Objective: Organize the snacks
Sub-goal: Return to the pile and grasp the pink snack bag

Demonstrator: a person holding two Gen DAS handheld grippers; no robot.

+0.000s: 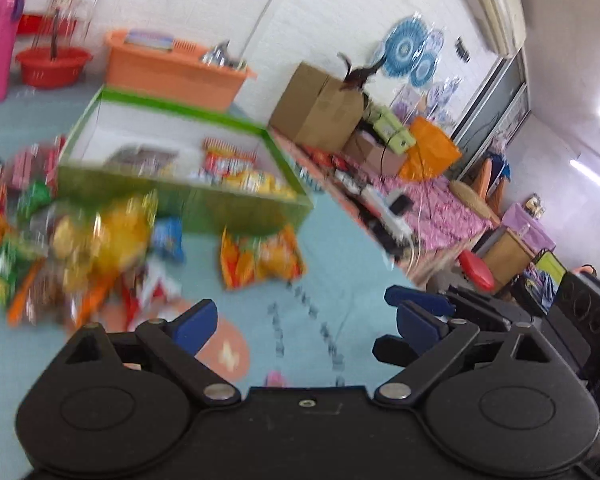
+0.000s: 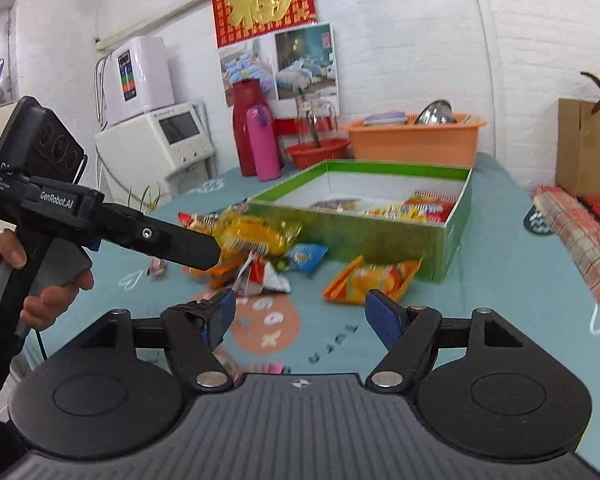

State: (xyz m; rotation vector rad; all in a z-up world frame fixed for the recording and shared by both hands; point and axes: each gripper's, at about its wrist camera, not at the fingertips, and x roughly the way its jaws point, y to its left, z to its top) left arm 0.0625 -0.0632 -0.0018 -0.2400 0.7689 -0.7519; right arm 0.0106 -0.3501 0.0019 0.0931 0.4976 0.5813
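Snacks: lay loose on the table (image 2: 500,280) in front of the green box (image 2: 380,236), more already inside the box.
Orange packet (image 2: 370,280): flat on the table, touching or nearly touching the near wall of the box, long axis running left to right across the right wrist view.
Yellow bag (image 2: 260,232): on the heap to the left of the orange packet, against the box's near left corner, long axis also roughly left to right.
Blue packet (image 2: 308,256): small, between the yellow bag and the orange packet.
Red and white packet (image 2: 260,276): nearest piece of the heap, just ahead of the right tool's left finger.
Right tool (image 2: 300,320): spread wide, nothing between the fingers, aimed down at the table; orange packet ahead and slightly right of its midline.
Left tool (image 1: 308,320): spread wide, empty, over bare table; heap ahead and to its left, orange packet (image 1: 260,260) straight ahead. Picture blurred, so packets there hard to tell apart.
Left tool from the right side (image 2: 198,248): tip over the heap, beside the yellow bag, apart from it as far as could be told.
Nearer tool: right for the orange packet, left for the yellow bag, judged from both views.
Box: beyond every loose packet, open top, room left on its near and left side.
Likely need: a turn of the wrist to close across the packet's short side.
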